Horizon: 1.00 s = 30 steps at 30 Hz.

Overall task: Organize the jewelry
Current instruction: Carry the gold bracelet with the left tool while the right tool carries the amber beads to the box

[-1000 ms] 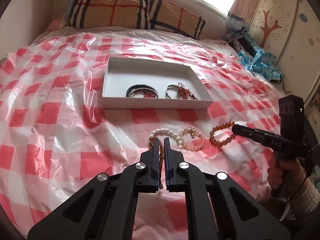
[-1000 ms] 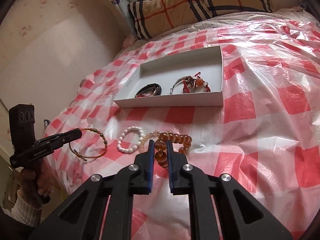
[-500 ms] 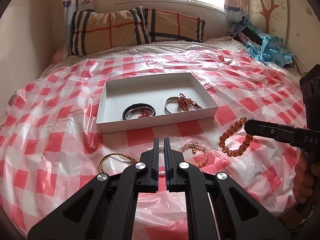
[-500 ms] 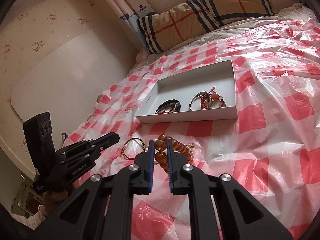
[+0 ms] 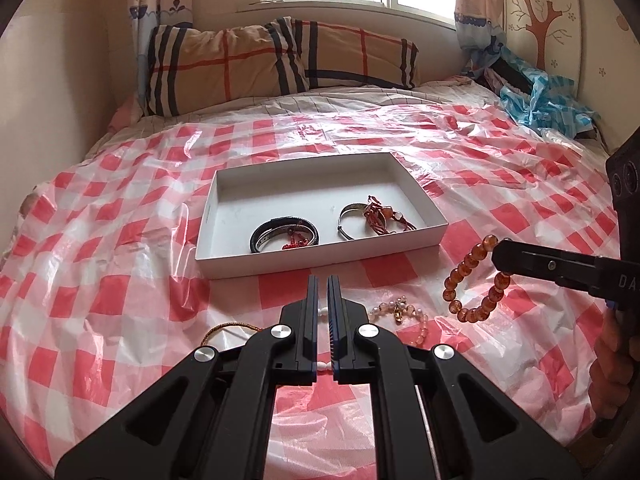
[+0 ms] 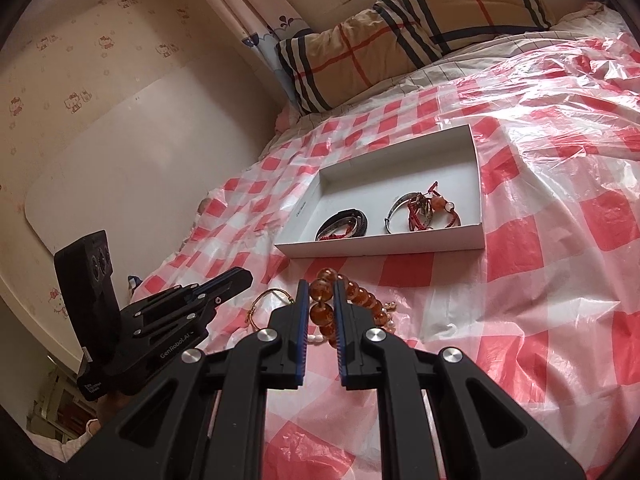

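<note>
A white box (image 5: 320, 258) lies on the checked bed cover, holding a black bracelet (image 5: 285, 236) and a silver bangle with red cord (image 5: 372, 218). My right gripper (image 6: 320, 284) is shut on an amber bead bracelet (image 6: 322, 292), which hangs above the cover (image 5: 476, 280) just right of the box's near corner. My left gripper (image 5: 323, 280) is shut and holds nothing. It hovers over a white pearl bracelet (image 5: 322, 312). A pink bead bracelet (image 5: 400, 314) and a gold cord bracelet (image 5: 228, 328) lie loose on either side.
A plaid pillow (image 5: 280, 60) lies at the head of the bed under the window. Blue crumpled plastic (image 5: 540, 100) is piled at the far right. A wall runs along the bed's left side (image 6: 120, 140). The plastic cover (image 6: 560, 160) is wrinkled.
The left gripper has drawn back from the loose bracelets and tilted up, still shut. The right gripper has kept its hold, and the amber bracelet now hangs above the cover.
</note>
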Each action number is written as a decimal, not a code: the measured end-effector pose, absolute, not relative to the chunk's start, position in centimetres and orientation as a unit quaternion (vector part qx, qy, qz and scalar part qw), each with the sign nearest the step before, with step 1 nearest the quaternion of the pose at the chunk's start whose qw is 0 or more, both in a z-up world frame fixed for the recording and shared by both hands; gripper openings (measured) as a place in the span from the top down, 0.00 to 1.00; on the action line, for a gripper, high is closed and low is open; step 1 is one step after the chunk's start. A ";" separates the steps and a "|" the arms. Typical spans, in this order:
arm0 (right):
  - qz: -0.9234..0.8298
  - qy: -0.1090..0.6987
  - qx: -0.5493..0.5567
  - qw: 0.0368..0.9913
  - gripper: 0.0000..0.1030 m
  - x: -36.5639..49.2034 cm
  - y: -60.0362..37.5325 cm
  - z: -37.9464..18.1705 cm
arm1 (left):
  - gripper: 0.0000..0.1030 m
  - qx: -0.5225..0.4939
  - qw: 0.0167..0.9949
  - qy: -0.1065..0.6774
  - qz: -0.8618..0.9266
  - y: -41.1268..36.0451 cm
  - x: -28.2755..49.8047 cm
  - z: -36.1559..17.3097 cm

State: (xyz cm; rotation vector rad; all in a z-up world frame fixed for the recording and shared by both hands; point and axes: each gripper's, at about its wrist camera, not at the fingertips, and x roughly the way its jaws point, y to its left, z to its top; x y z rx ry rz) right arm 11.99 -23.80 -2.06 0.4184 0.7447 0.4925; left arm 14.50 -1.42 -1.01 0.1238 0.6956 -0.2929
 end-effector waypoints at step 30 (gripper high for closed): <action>0.244 0.354 0.207 0.879 0.88 13.6 -24.2 -2.4 | 0.69 0.054 0.877 0.467 -0.101 4.1 19.6 -9.6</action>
